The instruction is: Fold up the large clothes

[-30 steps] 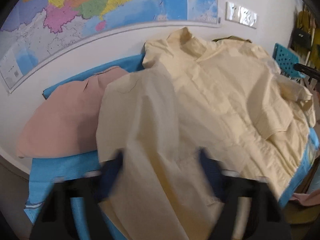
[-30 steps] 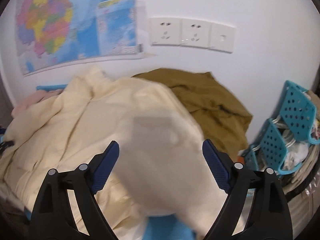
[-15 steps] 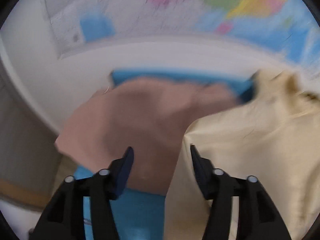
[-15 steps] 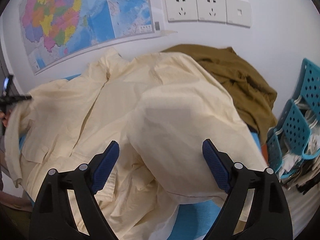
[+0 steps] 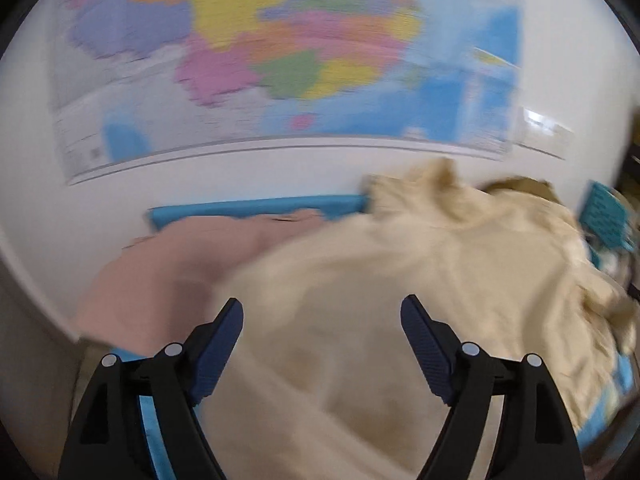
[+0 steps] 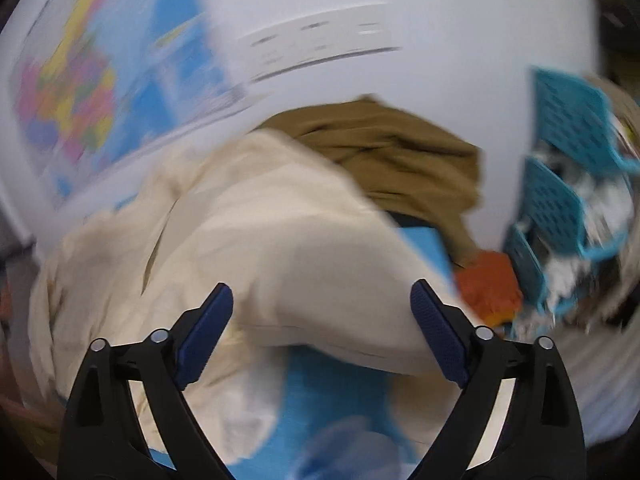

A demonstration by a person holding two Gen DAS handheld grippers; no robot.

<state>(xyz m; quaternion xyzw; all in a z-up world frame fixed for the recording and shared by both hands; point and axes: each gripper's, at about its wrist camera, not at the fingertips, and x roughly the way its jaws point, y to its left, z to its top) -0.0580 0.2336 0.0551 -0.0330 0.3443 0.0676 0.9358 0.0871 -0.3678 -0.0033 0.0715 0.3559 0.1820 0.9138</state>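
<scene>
Both grippers point(image 5: 322, 322) point(image 6: 322, 310) apparently empty above cream shirt point(image 6: 248, 240)

Setting appears to be a domestic or laundry-sorting room. Evidence: coloured wall map point(image 5: 280, 60), wall sockets point(image 6: 320, 46), blue-covered table point(image 5: 256, 205) piled with garments, including a cream shirt point(image 6: 260, 232), and teal perforated baskets point(image 6: 568, 184) of clutter.

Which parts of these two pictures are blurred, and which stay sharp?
Left wrist view: the colourful wall map and the cream shirt are smeared by motion; the left gripper is sharp. Right wrist view: the white wall sockets streak, the olive-brown garment is soft, the right gripper crisp. Both bend at the fisheye edges.
</scene>
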